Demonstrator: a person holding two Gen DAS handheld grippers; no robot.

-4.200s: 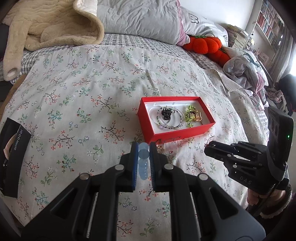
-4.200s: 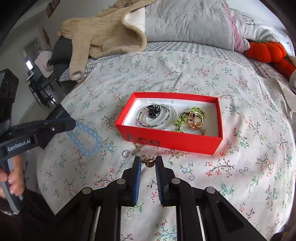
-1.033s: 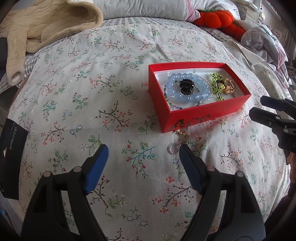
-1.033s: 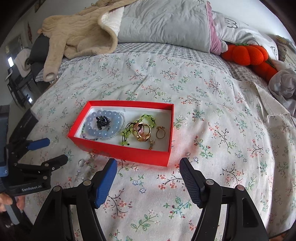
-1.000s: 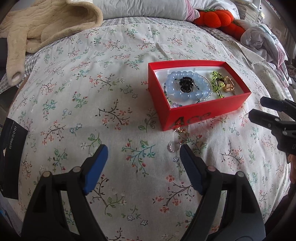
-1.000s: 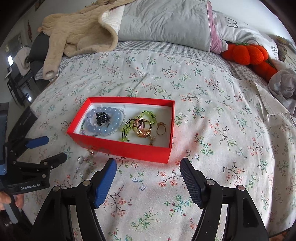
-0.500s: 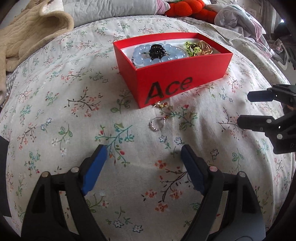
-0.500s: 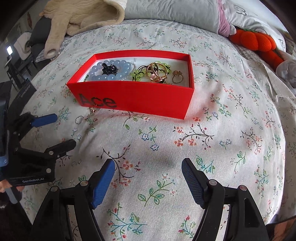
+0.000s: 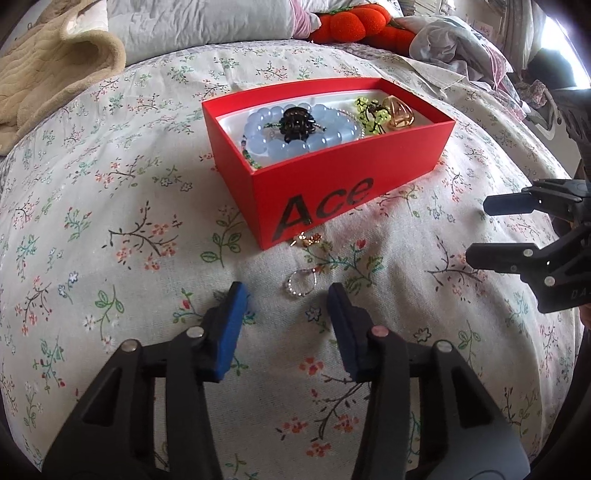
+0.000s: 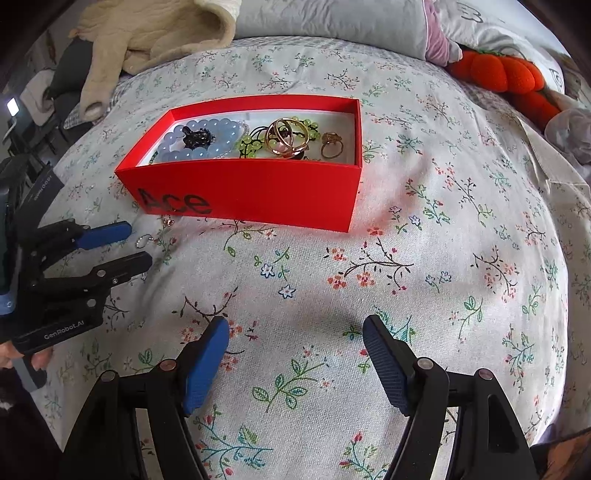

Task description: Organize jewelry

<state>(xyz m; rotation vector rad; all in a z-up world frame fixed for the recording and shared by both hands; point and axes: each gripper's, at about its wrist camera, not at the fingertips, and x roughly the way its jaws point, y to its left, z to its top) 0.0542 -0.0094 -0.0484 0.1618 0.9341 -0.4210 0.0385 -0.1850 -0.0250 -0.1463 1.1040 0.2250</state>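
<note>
A red "Ace" box (image 9: 343, 177) (image 10: 258, 192) sits on the floral bedspread. It holds a blue bead bracelet (image 9: 295, 136) (image 10: 201, 142), a black clip (image 9: 295, 120), green beads (image 10: 251, 142) and gold rings (image 10: 286, 138). A silver ring (image 9: 302, 283) (image 10: 142, 240) and a small gold piece (image 9: 308, 239) (image 10: 168, 221) lie on the bed before the box. My left gripper (image 9: 286, 304) is open and low, its tips on either side of the silver ring. My right gripper (image 10: 295, 339) is open and empty, well short of the box.
A beige blanket (image 9: 48, 70) and grey pillow (image 9: 199, 22) lie at the head of the bed. Orange pumpkin plush (image 10: 502, 75) and crumpled clothes (image 9: 458, 29) lie at the far right. A black card (image 10: 40, 188) lies at the bed's left edge.
The blue bracelet went from my left gripper into the box. Both grippers opened. My left gripper has dropped low and closed in on the silver ring, narrowing its opening.
</note>
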